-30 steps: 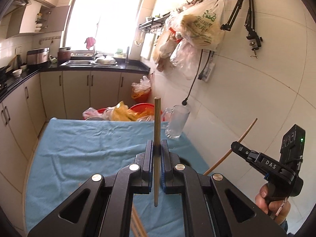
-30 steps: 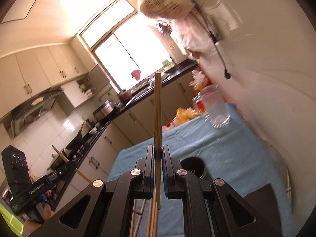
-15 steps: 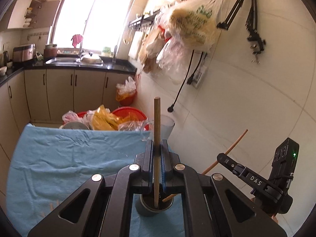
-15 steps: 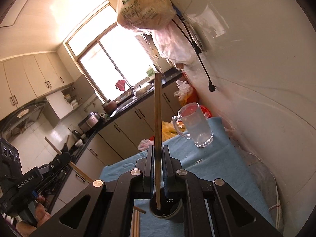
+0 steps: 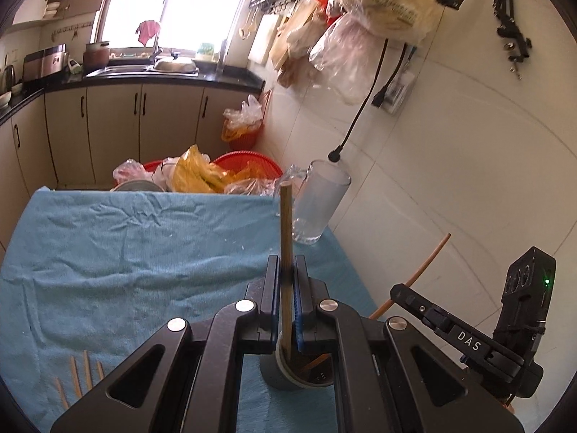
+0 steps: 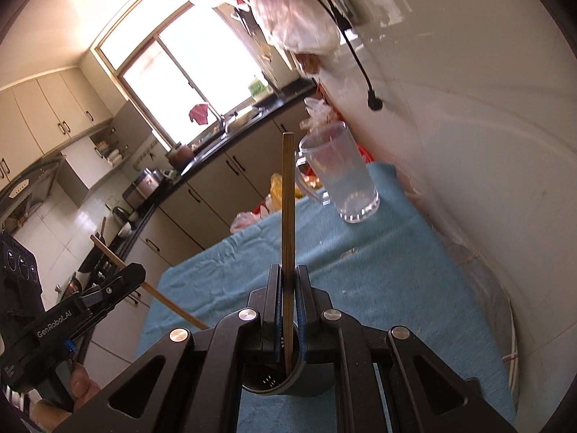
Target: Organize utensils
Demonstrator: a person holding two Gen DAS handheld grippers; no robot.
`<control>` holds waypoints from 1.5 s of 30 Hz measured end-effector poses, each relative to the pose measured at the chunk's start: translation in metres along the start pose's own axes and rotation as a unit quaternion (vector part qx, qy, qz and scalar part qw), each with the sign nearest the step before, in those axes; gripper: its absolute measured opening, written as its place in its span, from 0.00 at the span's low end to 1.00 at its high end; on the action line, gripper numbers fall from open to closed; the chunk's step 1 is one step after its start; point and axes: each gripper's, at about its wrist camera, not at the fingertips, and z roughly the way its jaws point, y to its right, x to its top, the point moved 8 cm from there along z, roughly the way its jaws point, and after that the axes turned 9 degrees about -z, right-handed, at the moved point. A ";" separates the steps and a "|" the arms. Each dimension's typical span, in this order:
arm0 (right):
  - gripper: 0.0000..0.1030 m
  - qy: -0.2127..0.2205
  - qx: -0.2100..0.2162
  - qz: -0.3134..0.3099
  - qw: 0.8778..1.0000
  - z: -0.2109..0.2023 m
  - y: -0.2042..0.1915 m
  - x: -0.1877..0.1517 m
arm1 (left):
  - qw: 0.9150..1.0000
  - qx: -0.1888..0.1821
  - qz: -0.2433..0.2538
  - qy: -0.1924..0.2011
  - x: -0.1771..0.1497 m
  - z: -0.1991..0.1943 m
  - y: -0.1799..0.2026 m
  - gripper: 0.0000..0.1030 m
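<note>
My left gripper (image 5: 286, 263) is shut on a wooden chopstick (image 5: 286, 223) that stands upright between its pads. The stick's lower end dips into a dark grey cylindrical holder (image 5: 281, 379) on the blue cloth (image 5: 126, 252). In the right wrist view my right gripper (image 6: 287, 270) is shut on a second chopstick (image 6: 287, 198), whose lower end sits inside the same holder (image 6: 267, 386). Each gripper shows in the other's view: the right gripper (image 5: 395, 290) at the right with its slanted stick (image 5: 425, 267), the left gripper (image 6: 139, 270) at the left with its stick (image 6: 162, 297). Several loose chopsticks (image 5: 77, 375) lie at the cloth's near left.
A clear glass mug (image 5: 317, 209) stands at the table's far right, close to the tiled wall (image 5: 450, 180). A black plug (image 5: 335, 155) dangles above it. Red baskets with plastic bags (image 5: 216, 173) sit beyond the far edge. A hand (image 6: 79, 389) holds the left gripper.
Both grippers have come forward and down over the table. The grey holder, unseen a second ago in the left view, now sits under both jaws with the sticks' lower ends in it.
</note>
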 end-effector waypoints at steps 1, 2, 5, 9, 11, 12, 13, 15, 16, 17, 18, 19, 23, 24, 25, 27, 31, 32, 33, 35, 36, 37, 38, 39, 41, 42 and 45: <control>0.07 -0.004 0.000 0.002 1.000 0.003 0.001 -0.002 | 1.000 0.001 0.000 -0.003 -0.002 0.003 -0.001 0.06; 0.07 -0.009 0.001 0.003 1.000 0.006 0.002 -0.004 | 1.000 0.001 0.000 -0.004 -0.002 0.004 -0.003 0.06; 0.08 -0.019 0.003 0.006 1.000 0.012 0.003 -0.008 | 1.000 0.002 0.004 -0.007 -0.004 0.007 -0.003 0.06; 0.09 -0.022 0.002 0.008 1.000 0.013 0.001 -0.010 | 1.000 0.001 0.010 -0.008 -0.005 0.008 -0.001 0.09; 0.10 -0.021 0.002 0.010 1.000 0.012 0.002 -0.010 | 1.000 0.001 0.009 -0.008 -0.004 0.006 -0.001 0.23; 0.10 -0.020 0.002 0.009 1.000 0.011 0.002 -0.010 | 1.000 0.002 0.008 -0.004 -0.003 0.005 -0.001 0.31; 0.10 -0.019 0.000 0.008 1.000 0.010 0.002 -0.009 | 1.000 0.002 0.009 0.000 -0.002 0.003 0.000 0.31; 0.16 -0.014 0.001 0.009 1.000 0.005 0.001 -0.007 | 1.000 0.001 0.011 0.004 -0.002 -0.001 0.001 0.31; 0.18 -0.012 0.000 0.008 1.000 0.003 0.000 -0.006 | 1.000 0.000 0.011 0.004 -0.001 -0.003 0.002 0.31; 0.22 -0.009 -0.001 0.008 1.000 0.000 0.000 -0.006 | 1.000 -0.002 0.010 0.005 -0.001 -0.005 0.003 0.31; 0.24 -0.005 -0.002 0.009 1.000 -0.003 0.000 -0.005 | 1.000 -0.002 0.010 0.007 0.000 -0.008 0.003 0.32; 0.24 -0.002 -0.001 0.009 1.000 -0.006 0.000 -0.005 | 1.000 -0.001 0.011 0.009 -0.001 -0.012 0.004 0.32; 0.25 0.008 -0.003 0.010 1.000 -0.019 -0.002 -0.005 | 1.000 0.000 0.013 0.016 -0.002 -0.026 0.003 0.33; 0.27 0.009 -0.003 0.010 1.000 -0.021 -0.003 -0.006 | 1.000 0.000 0.013 0.018 -0.002 -0.030 0.003 0.33; 0.27 0.010 -0.002 0.010 1.000 -0.024 -0.004 -0.007 | 1.000 0.000 0.012 0.020 -0.003 -0.034 0.002 0.34; 0.28 0.011 -0.001 0.009 1.000 -0.029 -0.007 -0.010 | 1.000 0.002 0.011 0.022 -0.006 -0.041 -0.001 0.35; 0.29 0.010 0.003 0.006 1.000 -0.036 -0.014 -0.017 | 1.000 0.010 0.005 0.026 -0.012 -0.056 -0.014 0.35; 0.29 0.010 0.004 0.005 1.000 -0.037 -0.015 -0.020 | 1.000 0.011 0.003 0.026 -0.014 -0.060 -0.017 0.35; 0.30 0.007 0.005 0.004 1.000 -0.038 -0.018 -0.024 | 1.000 0.013 0.002 0.027 -0.016 -0.064 -0.021 0.35; 0.30 0.002 0.008 0.001 1.000 -0.039 -0.024 -0.032 | 0.999 0.019 -0.002 0.029 -0.021 -0.073 -0.031 0.36; 0.30 -0.001 0.011 0.000 1.000 -0.040 -0.027 -0.036 | 0.999 0.021 -0.005 0.029 -0.024 -0.076 -0.036 0.36; 0.31 -0.005 0.014 -0.001 1.000 -0.039 -0.029 -0.040 | 0.999 0.026 -0.009 0.030 -0.027 -0.080 -0.044 0.36; 0.31 -0.009 0.016 -0.004 1.000 -0.039 -0.032 -0.044 | 0.999 0.029 -0.013 0.030 -0.031 -0.084 -0.050 0.36; 0.31 -0.014 0.020 -0.006 1.000 -0.038 -0.036 -0.049 | 0.999 0.032 -0.018 0.030 -0.034 -0.087 -0.057 0.36; 0.31 -0.022 0.025 -0.012 0.999 -0.037 -0.045 -0.060 | 0.998 0.039 -0.031 0.026 -0.043 -0.093 -0.073 0.36; 0.31 -0.028 0.029 -0.017 0.999 -0.035 -0.050 -0.066 | 0.998 0.043 -0.036 0.025 -0.048 -0.096 -0.082 0.36; 0.31 -0.050 0.042 -0.032 0.997 -0.027 -0.066 -0.087 | 0.997 0.055 -0.051 0.020 -0.062 -0.105 -0.106 0.36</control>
